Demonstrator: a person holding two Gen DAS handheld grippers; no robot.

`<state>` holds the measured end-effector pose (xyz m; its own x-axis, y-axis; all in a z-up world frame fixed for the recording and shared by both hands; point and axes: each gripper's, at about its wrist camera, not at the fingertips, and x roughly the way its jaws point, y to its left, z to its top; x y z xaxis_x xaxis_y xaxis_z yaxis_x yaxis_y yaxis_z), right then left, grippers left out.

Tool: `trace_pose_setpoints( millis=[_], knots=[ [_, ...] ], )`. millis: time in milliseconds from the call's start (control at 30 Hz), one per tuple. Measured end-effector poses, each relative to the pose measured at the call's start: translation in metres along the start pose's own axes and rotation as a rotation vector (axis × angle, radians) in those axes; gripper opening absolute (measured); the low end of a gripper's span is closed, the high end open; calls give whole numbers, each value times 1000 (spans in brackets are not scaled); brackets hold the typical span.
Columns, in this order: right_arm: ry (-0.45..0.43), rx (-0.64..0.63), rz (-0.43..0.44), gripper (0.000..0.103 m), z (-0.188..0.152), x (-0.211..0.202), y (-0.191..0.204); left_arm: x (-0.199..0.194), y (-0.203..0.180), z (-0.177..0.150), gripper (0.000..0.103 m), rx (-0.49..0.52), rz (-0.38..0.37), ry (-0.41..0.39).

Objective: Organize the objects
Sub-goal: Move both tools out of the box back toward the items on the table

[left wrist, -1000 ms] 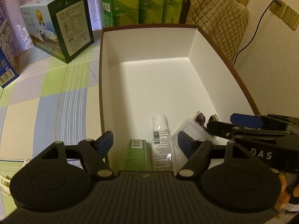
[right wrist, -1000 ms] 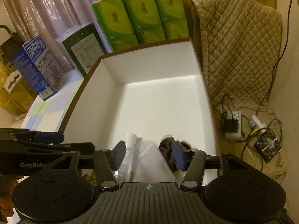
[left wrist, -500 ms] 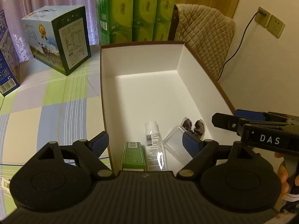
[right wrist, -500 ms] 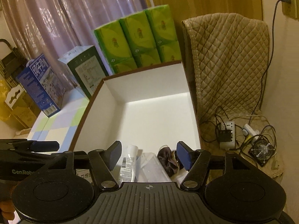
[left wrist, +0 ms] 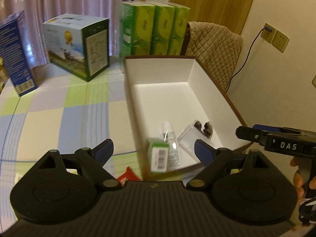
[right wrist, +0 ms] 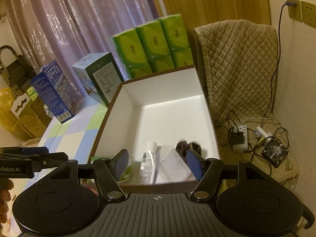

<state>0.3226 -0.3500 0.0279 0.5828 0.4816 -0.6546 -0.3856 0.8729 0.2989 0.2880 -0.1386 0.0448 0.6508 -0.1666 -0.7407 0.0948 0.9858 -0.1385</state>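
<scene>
A white-lined box with a brown rim (left wrist: 215,92) (right wrist: 110,110) sits on the table. At its near end lie a small green carton (left wrist: 158,156) (right wrist: 127,171), a white tube (left wrist: 171,138) (right wrist: 147,162), a clear plastic case (left wrist: 190,136) (right wrist: 171,165) and dark-lensed glasses (left wrist: 203,127) (right wrist: 187,147). My left gripper (left wrist: 154,150) hovers open above the box's near left corner, holding nothing. My right gripper (right wrist: 157,164) is open over the near edge, also holding nothing. Each gripper shows at the edge of the other's view.
Behind the box stand stacked green tissue packs (left wrist: 156,27) (right wrist: 152,45), a green-and-blue carton (left wrist: 79,47) (right wrist: 98,79) and a blue carton (left wrist: 14,53) (right wrist: 53,90). A red packet (left wrist: 127,175) lies near the box's corner. A quilted chair (right wrist: 239,65), power strip and small fan (right wrist: 275,152) are at right.
Both grippers have drawn back and risen away from the box, so more of the table and room shows. The items stay in the box; both grippers remain open.
</scene>
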Motion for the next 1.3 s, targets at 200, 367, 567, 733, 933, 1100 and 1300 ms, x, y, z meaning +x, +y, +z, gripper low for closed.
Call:
trace_pose_setpoints(
  millis=[200, 367, 567, 733, 933, 1100, 1300],
  knots=[
    [12, -10, 6, 63, -19, -14, 21, -23, 27, -27, 87, -32, 15, 10],
    [37, -25, 19, 63, -34, -18, 42, -37, 49, -50, 87, -49, 25, 33],
    [72, -45, 43, 62, -52, -16, 69, -53, 73, -78, 87, -68, 44, 61],
    [98, -59, 66, 63, -66, -10, 91, -64, 93, -96, 87, -86, 59, 82],
    [139, -72, 89, 62, -83, 0, 115, -76, 113, -113, 87, -101, 71, 98],
    [161, -81, 99, 63, -95, 4, 130, -78, 127, -125, 87, -115, 74, 115],
    [187, -74, 91, 63, -108, 11, 137, -72, 138, -133, 87, -115, 68, 131]
  ],
)
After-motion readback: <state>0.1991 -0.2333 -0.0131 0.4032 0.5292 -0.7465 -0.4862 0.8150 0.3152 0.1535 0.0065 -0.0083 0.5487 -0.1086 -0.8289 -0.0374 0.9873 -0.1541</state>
